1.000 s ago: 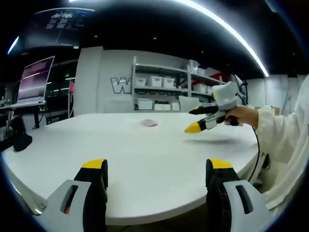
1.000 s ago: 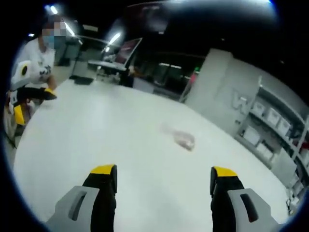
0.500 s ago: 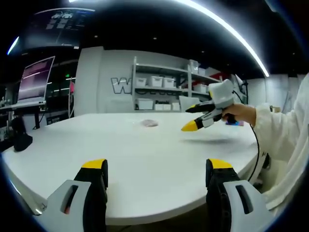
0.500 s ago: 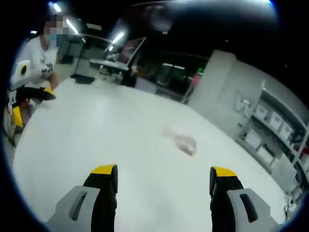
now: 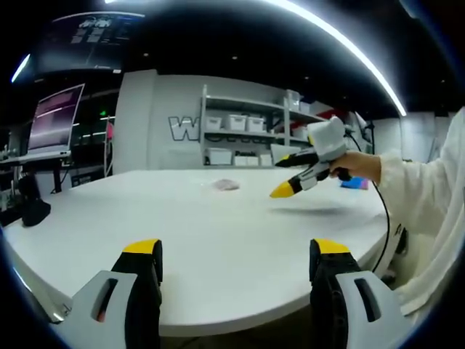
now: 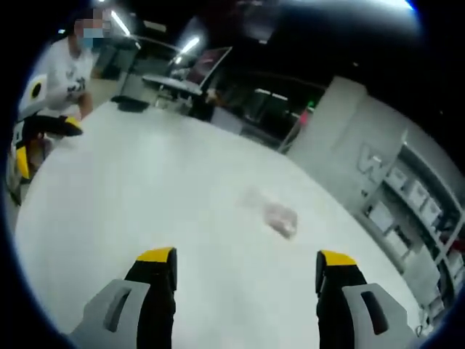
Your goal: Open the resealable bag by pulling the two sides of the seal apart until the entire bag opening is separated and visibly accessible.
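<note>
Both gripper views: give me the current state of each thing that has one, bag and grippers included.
Resealable bag: lying on the white table, untouched; too blurred to tell whether its seal is shut.
Left gripper: open, empty, over the table's near edge.
Right gripper: open, empty, above the table, short of the bag.
Monitor: switched on, screen lit.

The bag (image 5: 224, 185) lies on the table (image 5: 218, 240), shelves (image 5: 247, 134) behind it.
</note>
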